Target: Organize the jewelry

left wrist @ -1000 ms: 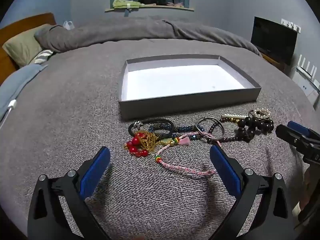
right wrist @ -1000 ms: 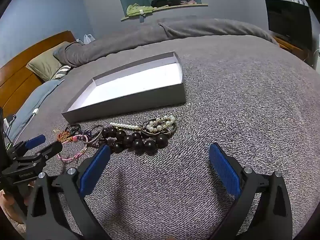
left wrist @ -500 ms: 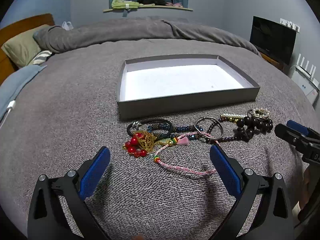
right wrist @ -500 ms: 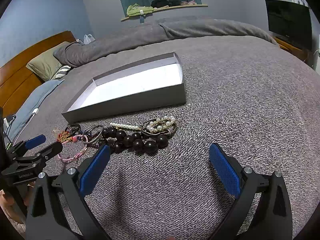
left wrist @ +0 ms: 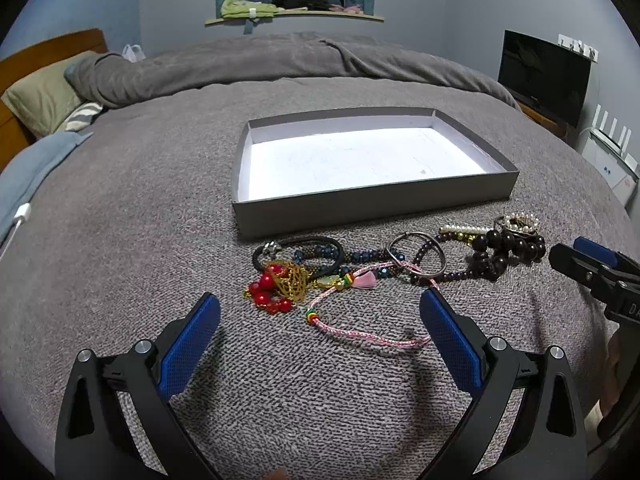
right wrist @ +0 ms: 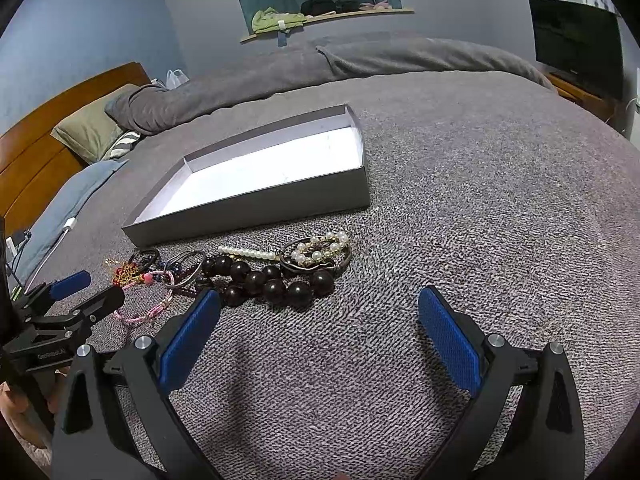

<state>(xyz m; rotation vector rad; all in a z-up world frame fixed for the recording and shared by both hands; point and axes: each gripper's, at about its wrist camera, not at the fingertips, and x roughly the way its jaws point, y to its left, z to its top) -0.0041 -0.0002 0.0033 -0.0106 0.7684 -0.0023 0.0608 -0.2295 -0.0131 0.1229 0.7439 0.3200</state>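
A row of jewelry lies on the grey bedspread in front of a shallow grey box point(left wrist: 360, 208) with a white floor. It includes a red bead and gold piece point(left wrist: 280, 284), a pink cord bracelet point(left wrist: 360, 332), a metal ring point(left wrist: 416, 254), a dark bead bracelet point(right wrist: 272, 284) and a pearl bracelet point(right wrist: 320, 250). My left gripper point(left wrist: 320, 344) is open and empty, just short of the pink cord. My right gripper point(right wrist: 320, 344) is open and empty, near the dark beads. The box point(right wrist: 256, 208) holds nothing.
A rolled grey duvet point(left wrist: 280, 60) lies across the far side of the bed. Pillows point(left wrist: 44, 92) and a wooden headboard are at the left. A TV point(left wrist: 544, 76) stands at the right. A white cable point(left wrist: 20, 216) lies at the left edge.
Both grippers have eased back slightly from the jewelry and stay open. The jewelry and box have not moved.
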